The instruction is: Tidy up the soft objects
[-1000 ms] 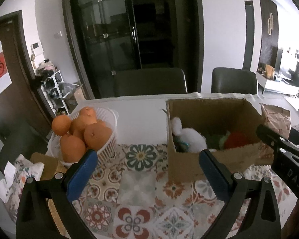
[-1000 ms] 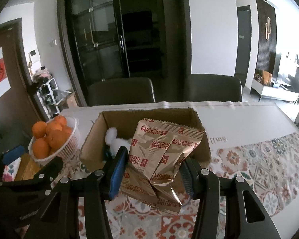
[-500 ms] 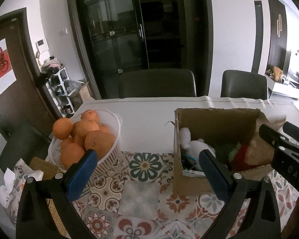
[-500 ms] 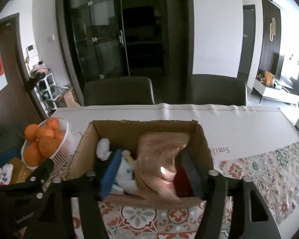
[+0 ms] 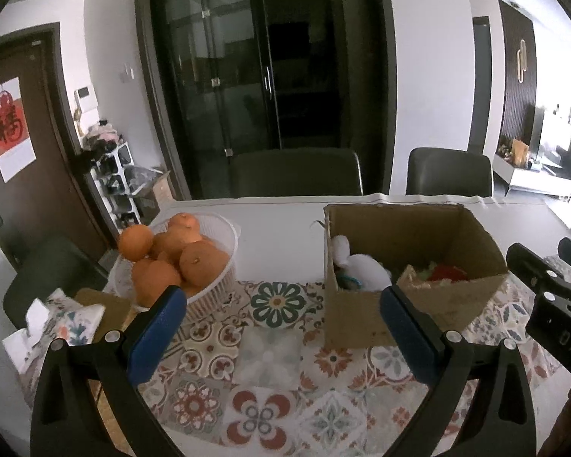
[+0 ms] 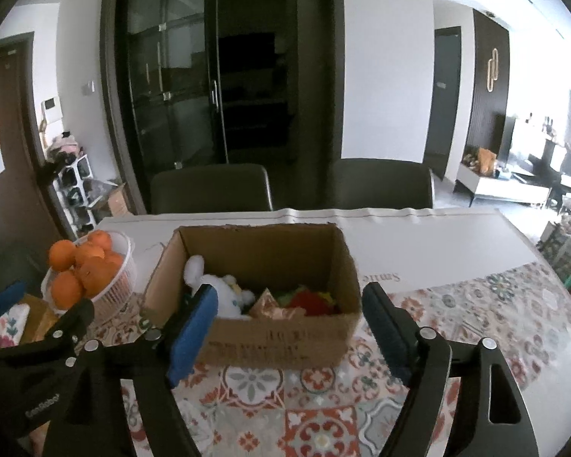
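An open cardboard box (image 6: 278,342) stands on the patterned tablecloth; it also shows in the left wrist view (image 5: 361,323). Inside lie a white plush toy (image 6: 224,297), a brown biscuit packet (image 6: 268,302) and red and green soft things (image 6: 312,299). The plush (image 5: 365,270) and the packet (image 5: 418,280) show in the left wrist view too. My right gripper (image 6: 289,333) is open and empty, in front of the box's near wall. My left gripper (image 5: 281,327) is open and empty, left of the box.
A white basket of oranges (image 5: 171,259) stands left of the box, also in the right wrist view (image 6: 91,278). A floral tissue pack (image 5: 57,327) lies at the left table edge. Two dark chairs (image 6: 209,186) stand behind the table.
The right gripper carried the biscuit packet into the box, opened and let it go, then drew back. The left gripper stayed open and shifted slightly.
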Demonstrator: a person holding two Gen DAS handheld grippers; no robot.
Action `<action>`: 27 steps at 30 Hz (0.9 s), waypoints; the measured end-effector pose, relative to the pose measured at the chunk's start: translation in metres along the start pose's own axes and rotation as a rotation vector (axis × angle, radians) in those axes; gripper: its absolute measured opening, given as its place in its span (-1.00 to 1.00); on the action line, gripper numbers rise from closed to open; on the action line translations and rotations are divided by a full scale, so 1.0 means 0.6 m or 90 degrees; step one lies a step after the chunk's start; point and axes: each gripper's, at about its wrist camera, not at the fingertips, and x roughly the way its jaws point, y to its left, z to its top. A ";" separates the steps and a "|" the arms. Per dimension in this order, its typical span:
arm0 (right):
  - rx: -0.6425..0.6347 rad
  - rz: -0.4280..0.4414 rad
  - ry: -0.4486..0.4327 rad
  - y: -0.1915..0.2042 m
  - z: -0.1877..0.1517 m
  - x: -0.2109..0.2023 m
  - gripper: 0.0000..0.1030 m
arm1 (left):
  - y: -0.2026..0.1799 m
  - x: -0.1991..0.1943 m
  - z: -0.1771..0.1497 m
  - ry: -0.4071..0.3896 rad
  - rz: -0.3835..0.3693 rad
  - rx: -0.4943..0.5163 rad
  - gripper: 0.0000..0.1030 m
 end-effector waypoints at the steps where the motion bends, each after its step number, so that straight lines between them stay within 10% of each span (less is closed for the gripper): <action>1: 0.000 -0.002 -0.002 0.000 -0.005 -0.011 0.57 | 0.002 -0.014 -0.007 -0.006 -0.004 0.001 1.00; 27: 0.006 -0.036 -0.022 -0.021 -0.135 -0.216 0.71 | 0.017 -0.203 -0.137 -0.027 -0.078 0.027 1.00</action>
